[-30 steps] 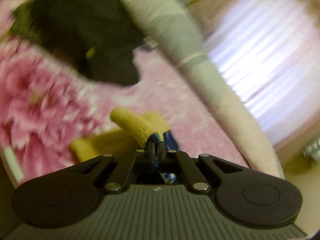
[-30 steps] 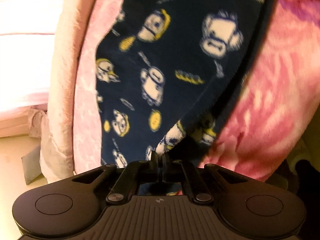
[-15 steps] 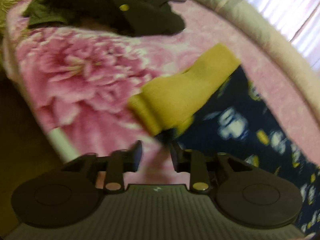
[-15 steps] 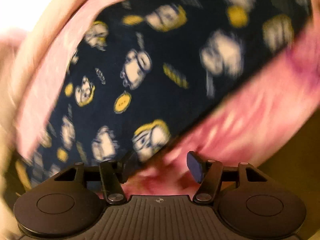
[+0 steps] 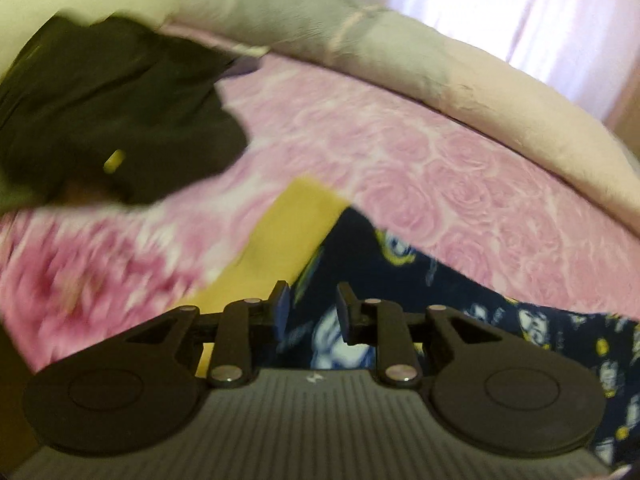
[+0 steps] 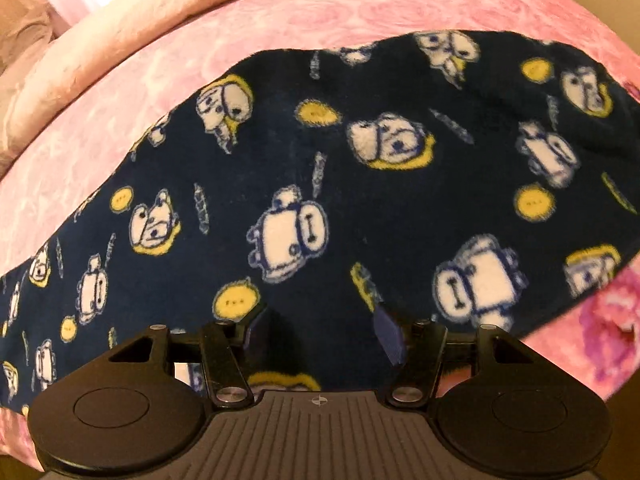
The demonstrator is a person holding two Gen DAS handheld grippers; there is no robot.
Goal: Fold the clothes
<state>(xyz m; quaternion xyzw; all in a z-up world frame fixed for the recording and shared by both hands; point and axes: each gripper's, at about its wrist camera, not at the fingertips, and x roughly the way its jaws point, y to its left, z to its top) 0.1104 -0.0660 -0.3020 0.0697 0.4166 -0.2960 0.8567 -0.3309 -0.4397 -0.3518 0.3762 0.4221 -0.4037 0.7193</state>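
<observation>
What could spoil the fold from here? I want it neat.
Both the left gripper and right gripper are open, so nothing pins the navy printed garment; it may spring back. Its yellow cuff lies skewed. The black garment nearby could snag.

Navy fleece garment (image 6: 360,184) cut off both sides, black clothing (image 5: 112,112) blurred — shape unclear

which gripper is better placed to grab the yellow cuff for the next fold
Probably left: the left gripper is open with the yellow cuff just ahead. The right gripper sees only navy fabric.
</observation>
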